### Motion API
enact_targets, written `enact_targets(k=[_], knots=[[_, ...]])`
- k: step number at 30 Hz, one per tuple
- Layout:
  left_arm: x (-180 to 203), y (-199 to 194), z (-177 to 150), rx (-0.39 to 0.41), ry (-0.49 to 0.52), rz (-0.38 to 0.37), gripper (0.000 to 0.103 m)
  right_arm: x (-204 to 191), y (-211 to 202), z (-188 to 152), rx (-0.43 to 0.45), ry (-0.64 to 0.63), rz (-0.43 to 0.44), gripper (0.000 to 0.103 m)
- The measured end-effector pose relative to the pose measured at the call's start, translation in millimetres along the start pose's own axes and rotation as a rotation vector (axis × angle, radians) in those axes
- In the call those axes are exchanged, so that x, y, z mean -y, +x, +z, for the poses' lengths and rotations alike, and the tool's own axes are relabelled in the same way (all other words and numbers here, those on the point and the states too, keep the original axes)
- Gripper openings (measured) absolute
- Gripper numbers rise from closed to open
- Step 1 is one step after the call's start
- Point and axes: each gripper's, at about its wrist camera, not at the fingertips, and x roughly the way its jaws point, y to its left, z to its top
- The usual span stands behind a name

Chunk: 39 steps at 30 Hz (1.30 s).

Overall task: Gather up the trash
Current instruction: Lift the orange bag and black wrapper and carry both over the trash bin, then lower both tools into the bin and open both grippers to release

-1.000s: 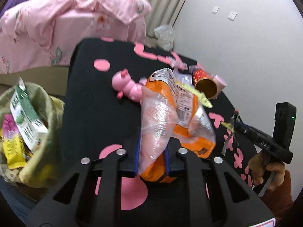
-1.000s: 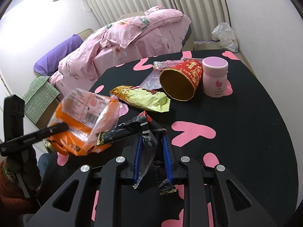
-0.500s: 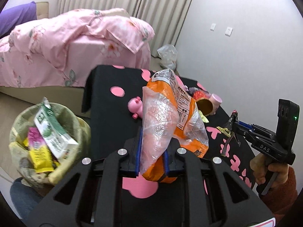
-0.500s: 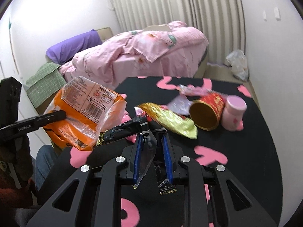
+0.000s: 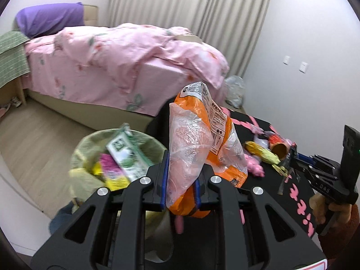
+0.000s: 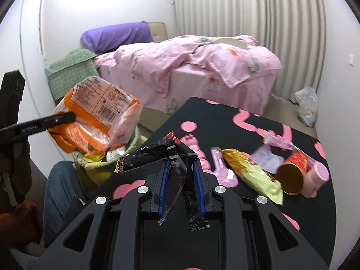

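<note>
Orange bag [image 5: 209,139] (gripped) now lifted off table, beside bin [image 5: 90,144]

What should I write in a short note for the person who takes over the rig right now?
Left gripper: shut on the orange bag, held near the trash bin.
Right gripper: shut on the black wrapper, above the table.
Done: bin already holds cartons and wrappers.
Left: drop both; then the gold wrapper, red cup and other litter on the table.
</note>
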Motion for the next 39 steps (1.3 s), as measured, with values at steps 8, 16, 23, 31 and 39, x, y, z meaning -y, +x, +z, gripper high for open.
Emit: enact_targets(k=[8, 16, 23, 31, 39], knots=[[-45, -6, 15, 0.024, 0.012, 0.19, 0.017, -26, 14, 19, -0.009, -0.088, 0.03, 0.022], [-71, 43, -5, -0.116, 0.131, 0.378, 0.017, -43, 55, 58, -0.015, -0.132, 0.112, 0.022], [-84, 108, -51, -0.313, 0.091, 0.277, 0.016, -78, 132, 81, -0.109, -0.218, 0.199, 0.022], [-102, 94, -46, -0.296, -0.011, 0.211, 0.016, -140, 249, 84, -0.344, -0.294, 0.368, 0.022], [-120, 94, -33, -0.274, -0.054, 0.228, 0.016, -171, 312, 69, -0.519, -0.375, 0.359, 0.022]])
